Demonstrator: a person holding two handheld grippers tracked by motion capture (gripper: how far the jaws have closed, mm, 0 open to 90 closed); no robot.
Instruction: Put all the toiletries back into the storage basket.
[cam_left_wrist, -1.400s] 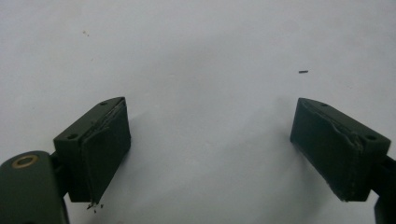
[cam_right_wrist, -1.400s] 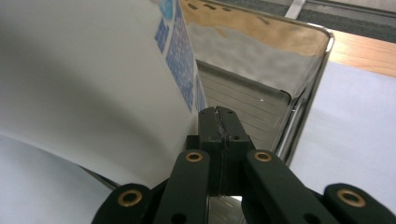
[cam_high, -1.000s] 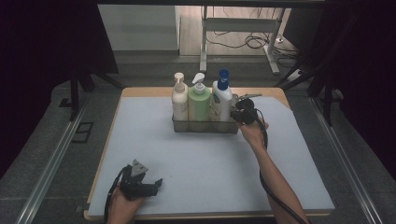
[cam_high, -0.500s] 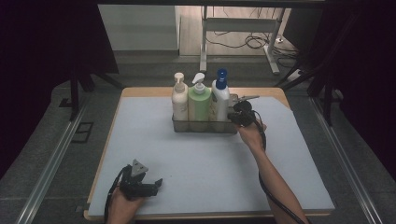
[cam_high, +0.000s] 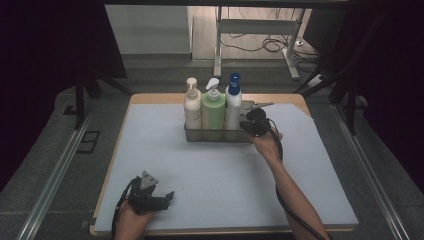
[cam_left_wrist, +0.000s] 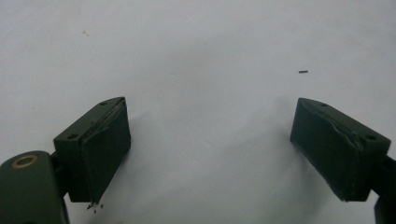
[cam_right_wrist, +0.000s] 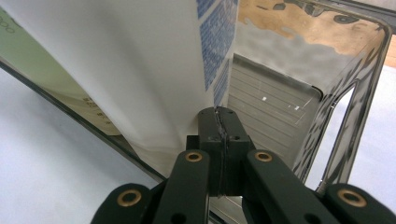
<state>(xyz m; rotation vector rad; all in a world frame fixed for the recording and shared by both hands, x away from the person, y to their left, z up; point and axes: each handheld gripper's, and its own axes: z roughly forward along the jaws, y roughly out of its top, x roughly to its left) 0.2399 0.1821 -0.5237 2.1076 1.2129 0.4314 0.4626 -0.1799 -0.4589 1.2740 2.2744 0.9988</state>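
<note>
A clear caddy (cam_high: 215, 135) at the back of the table holds a cream pump bottle (cam_high: 192, 107), a green pump bottle (cam_high: 213, 112) and a white bottle with a blue cap (cam_high: 233, 105). My right gripper (cam_high: 250, 125) is at the caddy's right end. In the right gripper view its jaws (cam_right_wrist: 218, 114) are pressed together over the caddy's rim, against the white bottle (cam_right_wrist: 140, 70). I cannot tell whether the thin wall (cam_right_wrist: 355, 93) is pinched. My left gripper (cam_high: 167, 196) rests near the front left edge, open (cam_left_wrist: 210, 154) over bare white mat.
A white mat (cam_high: 200, 170) covers the wooden table (cam_high: 150, 98). Metal rails (cam_high: 55, 170) run along both sides. A stand (cam_high: 255, 30) and cables lie on the floor behind the table.
The right gripper has edged slightly left toward the white bottle. The left gripper and the caddy have not moved.
</note>
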